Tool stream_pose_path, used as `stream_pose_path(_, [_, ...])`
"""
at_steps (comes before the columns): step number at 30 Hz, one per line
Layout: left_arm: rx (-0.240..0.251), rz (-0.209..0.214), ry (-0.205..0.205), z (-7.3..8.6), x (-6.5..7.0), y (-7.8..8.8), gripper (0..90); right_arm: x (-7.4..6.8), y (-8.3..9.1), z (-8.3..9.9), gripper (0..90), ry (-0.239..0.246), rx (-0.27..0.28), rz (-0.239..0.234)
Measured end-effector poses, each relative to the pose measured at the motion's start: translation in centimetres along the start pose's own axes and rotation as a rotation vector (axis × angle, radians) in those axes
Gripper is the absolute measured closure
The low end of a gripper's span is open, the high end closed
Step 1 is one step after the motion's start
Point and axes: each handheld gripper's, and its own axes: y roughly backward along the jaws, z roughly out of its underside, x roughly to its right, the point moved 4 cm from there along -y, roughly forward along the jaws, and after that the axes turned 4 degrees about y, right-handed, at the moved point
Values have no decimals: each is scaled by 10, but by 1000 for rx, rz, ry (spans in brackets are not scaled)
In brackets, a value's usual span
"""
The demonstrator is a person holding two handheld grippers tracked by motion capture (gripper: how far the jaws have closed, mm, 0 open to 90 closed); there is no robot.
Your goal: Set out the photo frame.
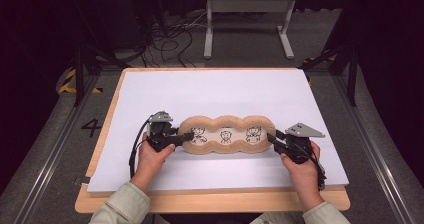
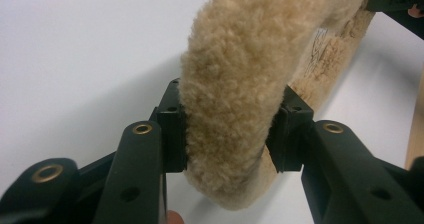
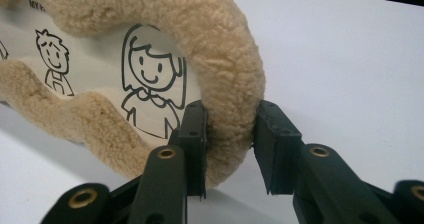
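A long tan fleece-rimmed picture frame (image 1: 226, 134) with three lobes lies on the white board (image 1: 210, 89); each lobe shows a cartoon figure. My left gripper (image 1: 189, 138) holds its left end: in the left gripper view the two pads press into the fuzzy rim (image 2: 235, 84) from both sides, left gripper (image 2: 230, 134). My right gripper (image 1: 272, 138) grips the right end. In the right gripper view its jaws close around the rim (image 3: 230, 74) beside the drawing of a long-haired figure (image 3: 150, 79), right gripper (image 3: 230, 139). The frame's right end is tilted up off the board.
The white board rests on a wooden table (image 1: 210, 201) whose front edge is near my forearms. Beyond the table's far edge are a white stand (image 1: 247, 6) and loose cables (image 1: 170, 44) on the floor. Open board stretches behind the frame.
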Motion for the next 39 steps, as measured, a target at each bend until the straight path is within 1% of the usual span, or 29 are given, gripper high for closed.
stream_pose_path(4, [-13, -6, -3, 2, 2, 0, 579, -2, 2, 2, 685, 0, -1, 1])
stream_pose_path(8, [-19, -14, -10, 3, 2, -1, 564, -3, 5, 4, 687, 8, -7, -15])
stream_pose_path(10, [-21, -27, -14, 3, 3, -2, 552, -3, 6, 5, 687, 5, -1, -25])
stream_pose_path(13, [-25, -47, -33, 4, 4, -2, 538, -3, 6, 5, 683, 9, -3, -28])
stream_pose_path(14, [-25, -59, -40, 5, 5, -2, 527, -3, 6, 5, 678, 9, -4, -31])
stream_pose_path(15, [-24, -69, -41, 5, 6, -2, 495, -3, 7, 4, 668, 8, -4, -40])
stream_pose_path(16, [-13, -82, -50, 5, 6, -1, 466, -2, 7, 4, 653, 1, -4, -47])
stream_pose_path(19, [-7, -100, -51, 7, 8, 2, 401, -1, 7, 4, 579, -26, -3, -84])
stream_pose_path(21, [8, -122, -58, 9, 8, 7, 366, -1, 8, 2, 529, -14, 2, -97])
stream_pose_path(23, [17, -140, -51, 11, 9, 14, 339, -1, 9, 0, 480, 4, 7, -99])
stream_pose_path(24, [24, -152, -51, 12, 9, 16, 325, -1, 10, -2, 465, 17, 9, -107])
stream_pose_path(25, [30, -166, -44, 13, 10, 19, 308, -1, 11, -3, 457, 26, 12, -105])
stream_pose_path(27, [48, -169, -48, 13, 14, 26, 295, 2, 14, -7, 444, 58, 24, -93])
stream_pose_path(28, [52, -168, -50, 14, 16, 29, 295, 4, 15, -9, 431, 58, 27, -99])
stream_pose_path(30, [67, -180, -72, 15, 22, 37, 289, 8, 17, -12, 422, 61, 29, -118])
stream_pose_path(32, [75, -193, -82, 17, 25, 43, 280, 14, 20, -15, 397, 67, 39, -147])
stream_pose_path(33, [71, -211, -90, 19, 26, 46, 271, 16, 21, -15, 389, 69, 39, -173])
stream_pose_path(34, [71, -211, -90, 19, 26, 46, 259, 16, 21, -15, 389, 69, 39, -173])
stream_pose_path(35, [68, -235, -103, 21, 26, 48, 259, 18, 23, -16, 386, 77, 39, -192])
stream_pose_path(36, [65, -242, -114, 23, 26, 50, 249, 20, 25, -16, 378, 86, 43, -206])
stream_pose_path(38, [69, -244, -118, 26, 25, 55, 235, 23, 27, -16, 341, 90, 46, -225])
stream_pose_path(39, [77, -242, -113, 27, 24, 57, 234, 26, 28, -16, 328, 95, 44, -241])
